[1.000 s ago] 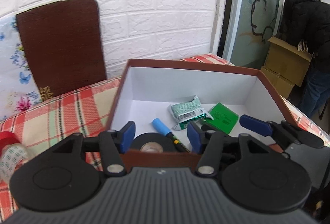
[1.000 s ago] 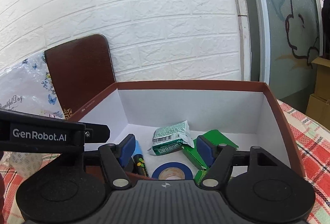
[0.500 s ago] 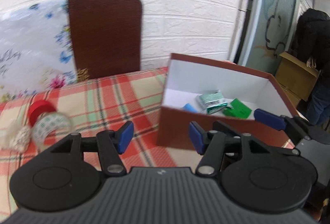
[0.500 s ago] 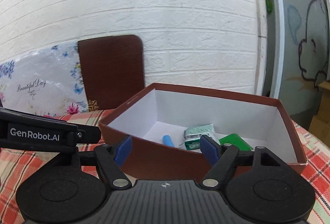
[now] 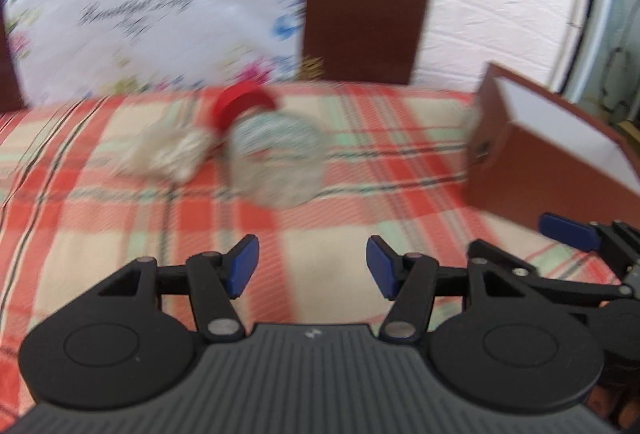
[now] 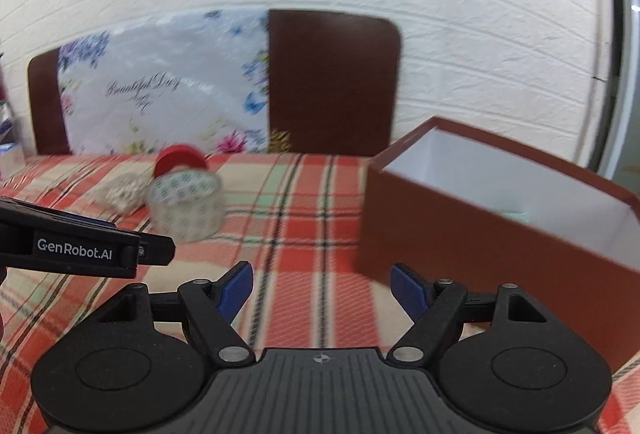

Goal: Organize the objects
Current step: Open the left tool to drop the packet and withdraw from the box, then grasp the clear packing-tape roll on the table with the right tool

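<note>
**Both jaws empty, swung from box toward the leftover items**

Jaws on both tools stand wide apart with nothing between them. A second ago both were poised over the open brown box, looking down on the items inside; now the left gripper and the right gripper have pulled back and turned left across the checked tabletop. The box sits at the right, and from here only a sliver of its contents is visible. Ahead and farther left lie the things still out: a clear patterned tape roll, a red roll just behind it, and a pale fibrous bundle on its left. My judgement: the last drop is finished and the clear tape roll, nearest the left gripper's line, is the likely next pick.
</note>
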A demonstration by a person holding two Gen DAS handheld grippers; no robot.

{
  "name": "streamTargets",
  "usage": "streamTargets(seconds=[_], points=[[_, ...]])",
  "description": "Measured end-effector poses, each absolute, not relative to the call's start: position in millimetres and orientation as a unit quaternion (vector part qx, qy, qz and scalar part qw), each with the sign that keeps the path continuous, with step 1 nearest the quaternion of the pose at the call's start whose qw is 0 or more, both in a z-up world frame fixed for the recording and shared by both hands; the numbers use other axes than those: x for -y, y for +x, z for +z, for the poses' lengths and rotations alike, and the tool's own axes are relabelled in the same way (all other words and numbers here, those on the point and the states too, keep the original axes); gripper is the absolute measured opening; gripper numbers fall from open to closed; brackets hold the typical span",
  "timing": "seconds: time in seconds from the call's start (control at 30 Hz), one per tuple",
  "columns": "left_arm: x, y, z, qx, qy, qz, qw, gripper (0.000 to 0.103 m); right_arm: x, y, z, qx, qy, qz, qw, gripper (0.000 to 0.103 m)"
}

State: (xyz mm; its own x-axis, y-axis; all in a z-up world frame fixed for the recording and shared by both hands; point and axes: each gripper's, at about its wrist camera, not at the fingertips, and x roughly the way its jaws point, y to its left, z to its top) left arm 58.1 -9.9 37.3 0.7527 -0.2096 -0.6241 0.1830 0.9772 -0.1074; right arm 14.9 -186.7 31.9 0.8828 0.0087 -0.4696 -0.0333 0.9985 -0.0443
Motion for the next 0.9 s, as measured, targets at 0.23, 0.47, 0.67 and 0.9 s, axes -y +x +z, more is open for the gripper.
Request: streamTargets(seconds=[0.23,0.47,0.67,0.9], points=[[-39.0,58.7,8.6,-0.348,-0.021,-0.039,0.936,0.061,154.2,26.8,10.4,-0.288,-0.039,0.040,0.956,0.075],[-69.2,55.9,-4.9,-0.325,-0.005,-0.001,0.946,0.072,135.1,35.4,-5.7,-0.323,-0.050,0.049,0.944,0.076],[-92.7,67.0,-7.3,-0.316,-0.005,0.028,0.948,0.076,123.4,39.7,-7.2,-0.320,-0.043,0.053,0.945,0.078],[-110.8,71.4,-11.4,-0.305,-0.024,0.040,0.951,0.084,104.1,48.5,-9.4,-0.309,-0.047,0.067,0.948,0.082]])
